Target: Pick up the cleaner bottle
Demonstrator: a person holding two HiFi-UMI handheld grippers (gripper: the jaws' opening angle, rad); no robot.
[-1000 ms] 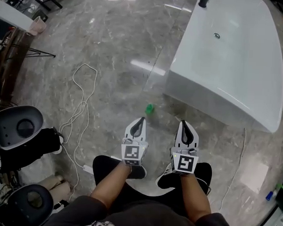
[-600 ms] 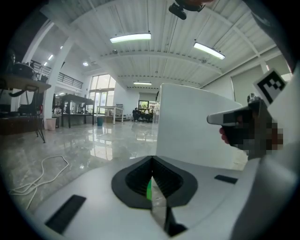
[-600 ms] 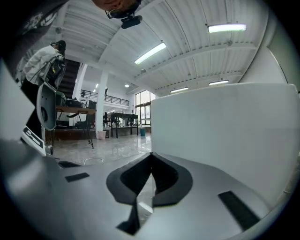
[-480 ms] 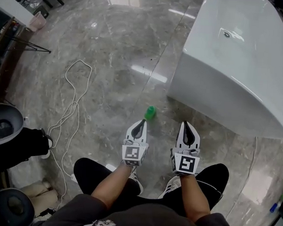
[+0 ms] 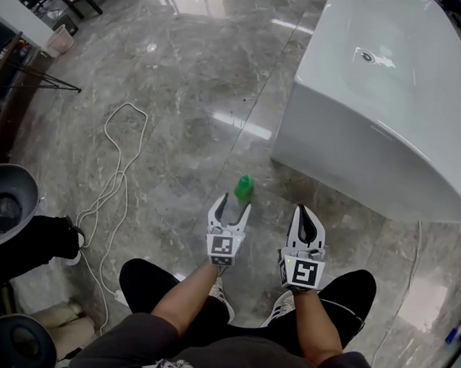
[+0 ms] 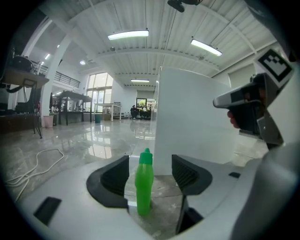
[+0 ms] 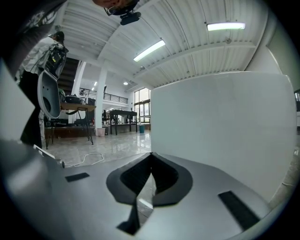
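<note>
The bottle (image 5: 244,188), green with a green cap, stands upright on the grey marble floor (image 5: 181,86), near the corner of a white bathtub (image 5: 347,139) but not touching it. The left gripper (image 5: 231,208) is held low, pointing at the bottle, and its jaws are opening. In the left gripper view the bottle shows in the gap between the two dark pads, closer to the left one, yet neither pad presses on it. From the head view it sits just beyond the fingertips, so the gripper is released and grasps nothing. The right gripper (image 5: 305,211) is held beside the left one, apart from it and on the bathtub side. Its jaws are clenched tip to tip with nothing between them, and its own view looks at the tub's white wall. The person crouches, with both forearms reaching forward over the knees. A white cable (image 5: 112,178) loops across the floor, well to the left of the bottle.
</note>
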